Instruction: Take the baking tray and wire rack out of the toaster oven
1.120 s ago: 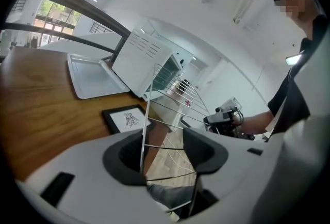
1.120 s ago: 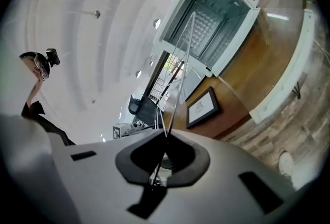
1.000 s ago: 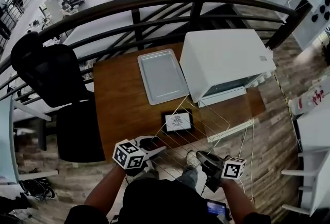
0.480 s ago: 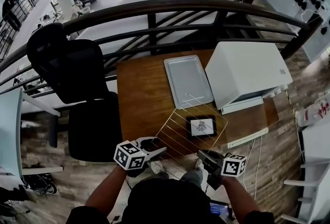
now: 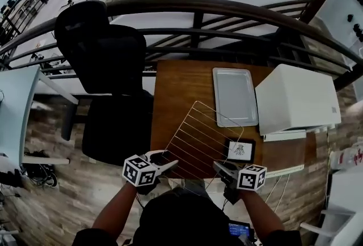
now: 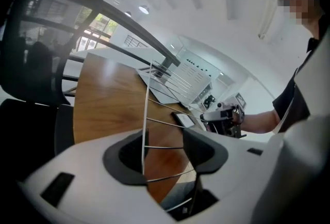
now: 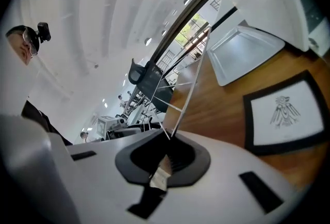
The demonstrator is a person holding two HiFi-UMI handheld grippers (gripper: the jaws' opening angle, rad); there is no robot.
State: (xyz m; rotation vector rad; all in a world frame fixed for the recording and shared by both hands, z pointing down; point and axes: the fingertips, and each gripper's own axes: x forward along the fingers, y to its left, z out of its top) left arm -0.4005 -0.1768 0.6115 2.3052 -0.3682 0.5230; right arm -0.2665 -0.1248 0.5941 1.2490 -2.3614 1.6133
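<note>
The wire rack (image 5: 199, 136) is out, the right gripper (image 5: 219, 167) pinched shut on its corner and the left gripper (image 5: 172, 164) gaping round its rim; next, I'd say, lay it on the table's (image 5: 176, 92) left side.

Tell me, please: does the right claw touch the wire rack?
Touching. The right gripper view shows the right claw closed on the edge of the wire rack; the wire ends between its pads.

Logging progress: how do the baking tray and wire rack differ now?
The baking tray is a solid sheet lying flat on the table; the wire rack is an open grid, lifted at its near edge. Nothing touches the tray; the right tongs clamp the rack. Both are outside the toaster oven.
</note>
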